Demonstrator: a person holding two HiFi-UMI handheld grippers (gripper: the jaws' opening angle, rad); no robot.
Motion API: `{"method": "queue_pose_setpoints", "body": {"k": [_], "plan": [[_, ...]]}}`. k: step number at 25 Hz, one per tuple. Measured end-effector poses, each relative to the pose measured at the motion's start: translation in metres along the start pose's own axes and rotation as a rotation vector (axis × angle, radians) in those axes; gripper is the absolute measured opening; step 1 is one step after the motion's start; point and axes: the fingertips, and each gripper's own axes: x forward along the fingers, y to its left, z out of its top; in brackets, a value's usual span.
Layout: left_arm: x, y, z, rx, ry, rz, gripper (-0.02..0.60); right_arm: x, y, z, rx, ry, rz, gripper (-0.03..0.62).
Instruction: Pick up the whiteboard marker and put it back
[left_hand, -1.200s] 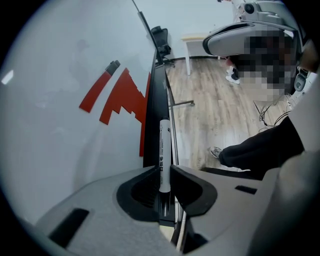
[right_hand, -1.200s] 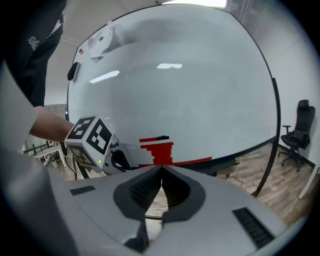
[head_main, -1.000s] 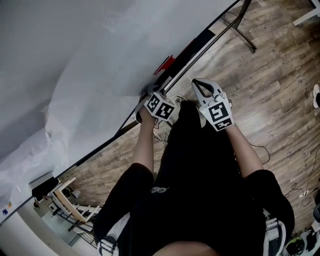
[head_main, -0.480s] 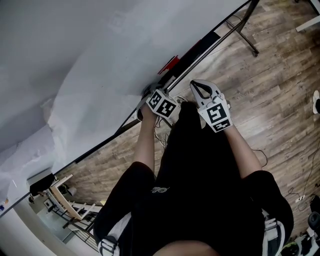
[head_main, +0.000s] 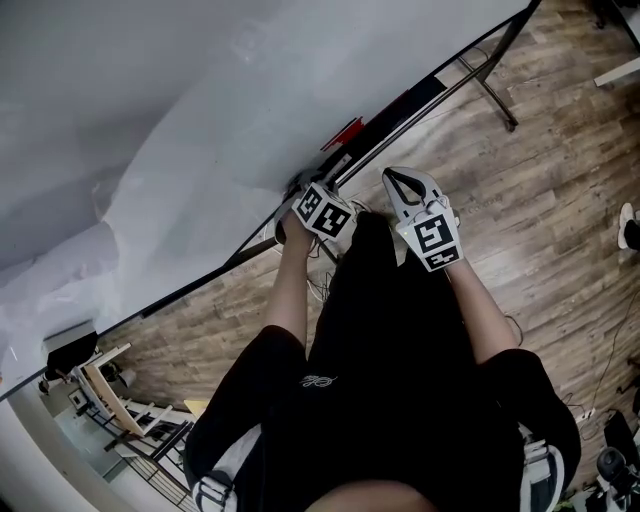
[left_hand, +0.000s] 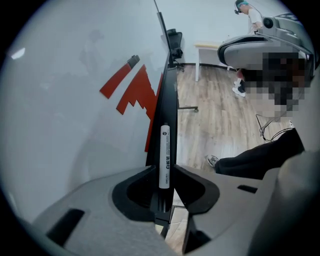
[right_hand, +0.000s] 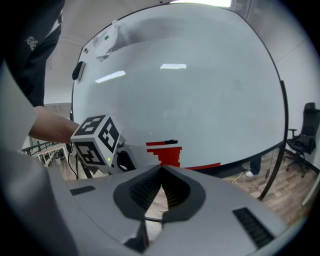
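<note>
The whiteboard marker (left_hand: 165, 155), white with black print, lies lengthwise on the black tray ledge (left_hand: 168, 100) under the whiteboard (head_main: 200, 120). My left gripper (left_hand: 165, 169) points steeply down over it. Its jaws have just been opening and stand on either side of the marker's near end without pressing on it. In the head view the left gripper (head_main: 300, 188) is at the ledge, its marker cube (head_main: 323, 213) towards me. My right gripper (right_hand: 161, 168) is held level a little to the right, tips together and empty. The head view shows the right gripper (head_main: 398, 176) beside the left.
Red stepped marks (left_hand: 135, 90) are drawn on the board above the ledge. The board's stand leg (head_main: 490, 85) crosses the wooden floor at the right. Cables (left_hand: 272, 132) lie on the floor. An office chair (right_hand: 302, 130) stands past the board's far end.
The head view has drifted slightly, and the board sits a bit further right in the picture. Both grippers keep their places at the ledge.
</note>
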Motion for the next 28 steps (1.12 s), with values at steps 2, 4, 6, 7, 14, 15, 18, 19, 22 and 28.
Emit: {"method": "queue_pose_setpoints", "body": {"k": [2,4,6,7,14,15,18,19,22,28], "plan": [[-0.003,-0.001,0.001,-0.023,-0.013,0.013,0.107,-0.003,-0.002,0.001,-0.004,-0.004,0.003,0.003],[-0.009,0.000,0.000,-0.048,-0.033,0.036,0.110,-0.006,-0.002,0.002,-0.006,-0.007,0.008,0.003],[-0.016,0.002,-0.001,-0.073,-0.055,0.063,0.112,-0.007,0.000,0.003,-0.010,-0.009,0.015,0.003],[-0.019,0.003,-0.003,-0.088,-0.066,0.077,0.112,-0.007,0.001,0.004,-0.015,-0.010,0.022,0.004],[-0.049,-0.001,-0.010,-0.255,-0.170,0.165,0.112,-0.011,0.020,0.007,-0.066,-0.007,0.110,0.003],[-0.055,-0.004,-0.012,-0.288,-0.191,0.178,0.112,-0.012,0.024,0.007,-0.077,-0.005,0.125,0.003],[-0.076,-0.011,-0.015,-0.411,-0.289,0.233,0.111,-0.015,0.036,0.010,-0.127,-0.015,0.139,0.003],[-0.083,-0.013,-0.014,-0.465,-0.333,0.247,0.110,-0.015,0.038,0.012,-0.149,-0.024,0.141,0.003],[-0.099,-0.024,-0.018,-0.637,-0.459,0.268,0.110,-0.011,0.050,0.013,-0.183,-0.040,0.178,0.003],[-0.129,-0.035,-0.049,-0.800,-0.574,0.358,0.053,-0.009,0.087,0.021,-0.148,-0.081,0.270,0.003]]}}
